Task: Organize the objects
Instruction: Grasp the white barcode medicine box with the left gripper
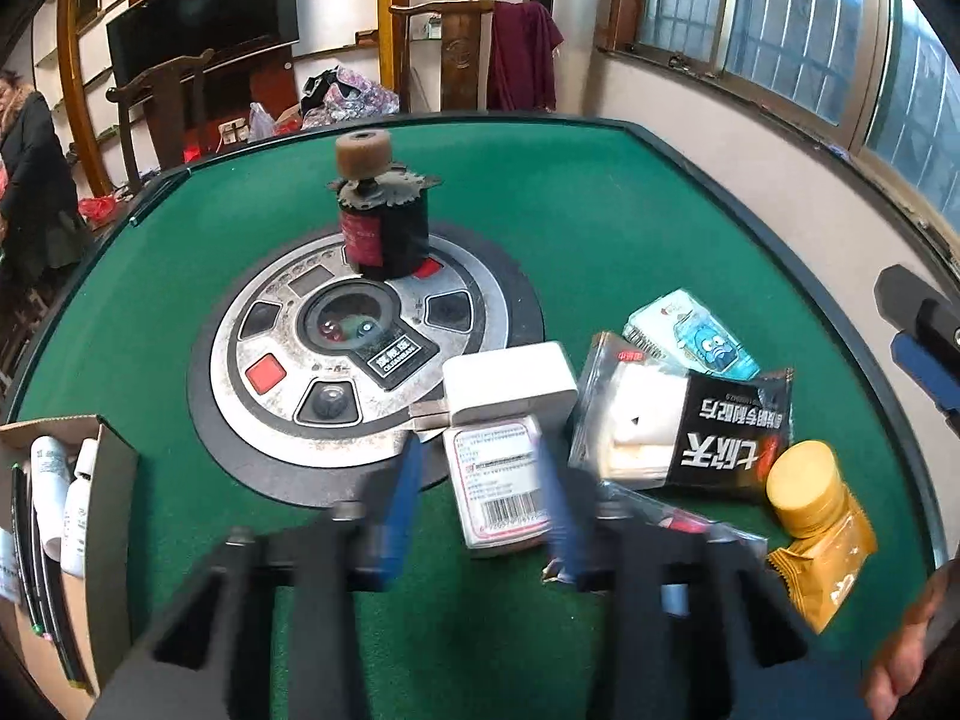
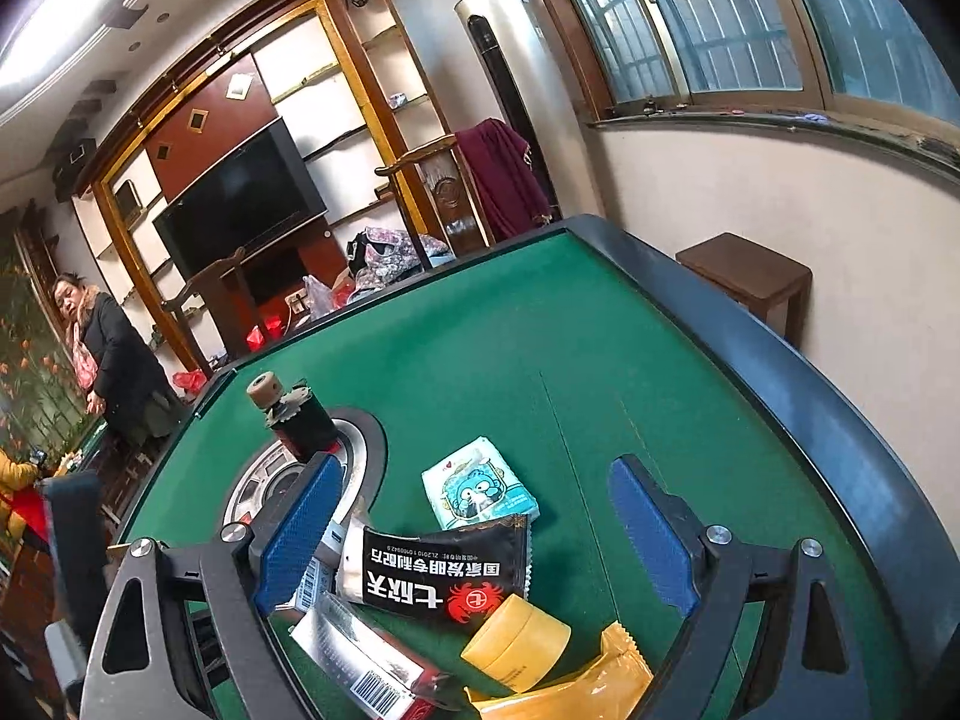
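Observation:
My left gripper [image 1: 480,474] hangs low over the green table, its blurred blue fingers [image 1: 402,498] standing on either side of a white medicine box with a barcode [image 1: 495,474]. A slim gap shows on the box's left side. Behind it lies a plain white box [image 1: 510,384]. To the right are a black snack packet [image 1: 720,432], a tissue pack with a blue cartoon [image 1: 690,336] and a yellow puck in a yellow wrapper [image 1: 804,480]. My right gripper [image 2: 474,465] is open above the same pile: black packet [image 2: 444,576], tissue pack [image 2: 480,486], yellow puck [image 2: 516,642].
A cardboard box [image 1: 114,480] holding white bottles sits at the table's left front. A black cylinder with a cork-coloured top [image 1: 384,222] stands on the round metal centre panel [image 1: 270,360]. A silver and red barcoded box [image 2: 360,660] lies near me. A person stands far left.

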Demonstrator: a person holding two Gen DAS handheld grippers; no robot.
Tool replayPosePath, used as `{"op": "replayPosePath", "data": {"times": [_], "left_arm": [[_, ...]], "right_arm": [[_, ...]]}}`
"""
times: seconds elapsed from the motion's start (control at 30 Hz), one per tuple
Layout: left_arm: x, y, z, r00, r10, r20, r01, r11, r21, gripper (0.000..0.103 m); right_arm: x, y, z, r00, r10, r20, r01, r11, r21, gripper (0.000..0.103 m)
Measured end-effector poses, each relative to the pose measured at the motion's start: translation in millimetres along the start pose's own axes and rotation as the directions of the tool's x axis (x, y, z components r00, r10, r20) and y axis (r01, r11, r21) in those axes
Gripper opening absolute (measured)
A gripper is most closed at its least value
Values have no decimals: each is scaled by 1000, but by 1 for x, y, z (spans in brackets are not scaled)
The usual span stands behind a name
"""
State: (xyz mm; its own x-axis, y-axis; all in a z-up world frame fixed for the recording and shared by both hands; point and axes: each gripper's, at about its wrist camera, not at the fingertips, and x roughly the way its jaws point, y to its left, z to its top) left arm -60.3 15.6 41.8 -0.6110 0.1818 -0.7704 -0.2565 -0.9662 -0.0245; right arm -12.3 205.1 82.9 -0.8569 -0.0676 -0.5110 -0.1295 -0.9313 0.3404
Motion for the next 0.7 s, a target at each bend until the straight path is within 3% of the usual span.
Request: {"op": "replayPosePath", "data": {"times": [0.03,0.2,0.27,0.33,0.43,0.6,0.63,0.67,0.7], "left_arm": [[-1,-2,0,1000,9,4,-9,1000,16,13],[-4,-8,-1,1000,17,16,-18,998,56,15],[-4,-6,-1,1000,-15,17,14,999,37,36],[-5,-5,-1,999,-39,25,38,999,24,48],[-4,-8,1,999,-29,30,28,999,35,53],[11,-14,-3,1000,3,-18,-3,999,52,53],[14,-12,-5,1000,3,-27,-2,999,45,48],[15,-9,-6,1000,-23,-21,23,999,24,36],[16,-7,-6,999,-26,-31,26,1000,13,34]], "right_arm": [[1,-1,-1,1000,0,-5,0,1000,4,94],[7,-6,-2,999,13,-36,-11,999,36,94],[6,-6,-2,999,7,-34,-6,999,37,94],[6,-6,-2,1000,0,-31,1,999,33,94],[9,-4,-3,999,-3,-40,4,1000,24,94],[12,2,-6,999,-2,-52,2,1000,-7,94],[12,3,-5,999,-3,-50,3,1000,-12,94],[12,4,-6,999,-4,-48,4,1000,-17,94],[11,4,-6,999,-4,-47,3,1000,-19,94]]}}
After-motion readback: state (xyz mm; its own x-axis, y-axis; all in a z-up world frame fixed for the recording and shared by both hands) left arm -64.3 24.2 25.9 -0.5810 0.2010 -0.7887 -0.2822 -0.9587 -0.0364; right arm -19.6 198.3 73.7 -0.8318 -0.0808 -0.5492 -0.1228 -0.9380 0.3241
